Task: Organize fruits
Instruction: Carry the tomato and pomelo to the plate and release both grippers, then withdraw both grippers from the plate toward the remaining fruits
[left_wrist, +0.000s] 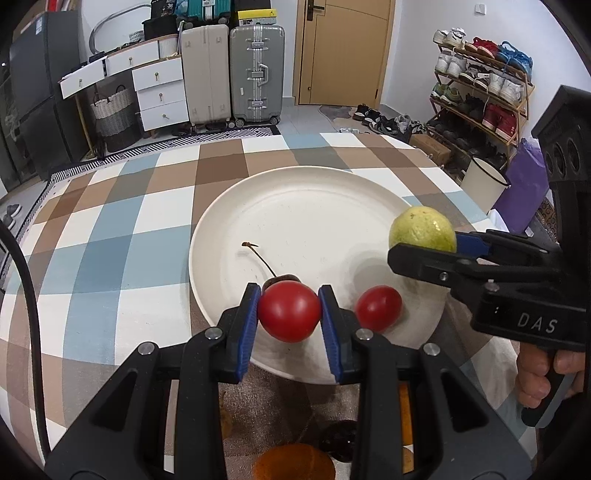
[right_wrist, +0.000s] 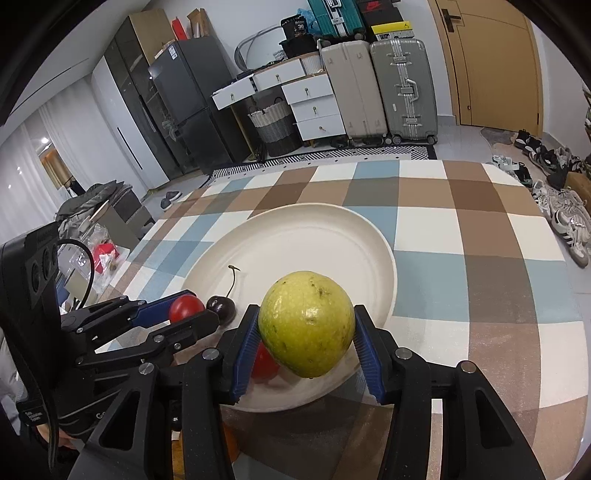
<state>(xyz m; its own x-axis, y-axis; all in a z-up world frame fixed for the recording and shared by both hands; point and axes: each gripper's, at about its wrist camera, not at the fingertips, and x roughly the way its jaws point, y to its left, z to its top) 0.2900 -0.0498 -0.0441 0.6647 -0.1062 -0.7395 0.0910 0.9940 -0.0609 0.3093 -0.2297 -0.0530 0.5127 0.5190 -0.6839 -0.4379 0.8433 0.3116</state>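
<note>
Left wrist view: left gripper (left_wrist: 290, 312) pinches a red tomato (left_wrist: 289, 315) between its blue pads, over the near rim of the white plate (left_wrist: 295, 206). The tomato is nearly round, long axis not clear. A dark cherry (left_wrist: 280, 279) lies on the plate just behind the tomato, its stem running up and left, away from the camera. A second red tomato (left_wrist: 378, 307) rests on the plate's near right part. Right gripper (left_wrist: 424, 247) enters from the right, clamped on a yellow-green guava (left_wrist: 423, 229) above the plate's right rim; a hand (left_wrist: 535, 373) grips its handle. Right wrist view: right gripper (right_wrist: 306, 328) pads press both sides of the guava (right_wrist: 306, 326), held over the plate's (right_wrist: 369, 236) near edge, narrower end pointing down toward the camera. This view shows the cherry (right_wrist: 221, 307) whole on the plate, stem pointing up and away. The second tomato (right_wrist: 264, 363) is mostly hidden behind the guava. Left gripper (right_wrist: 192, 312) holds its tomato (right_wrist: 184, 307) at the plate's near left rim. Checked tablecloth (right_wrist: 461, 240) lies under the plate.
</note>
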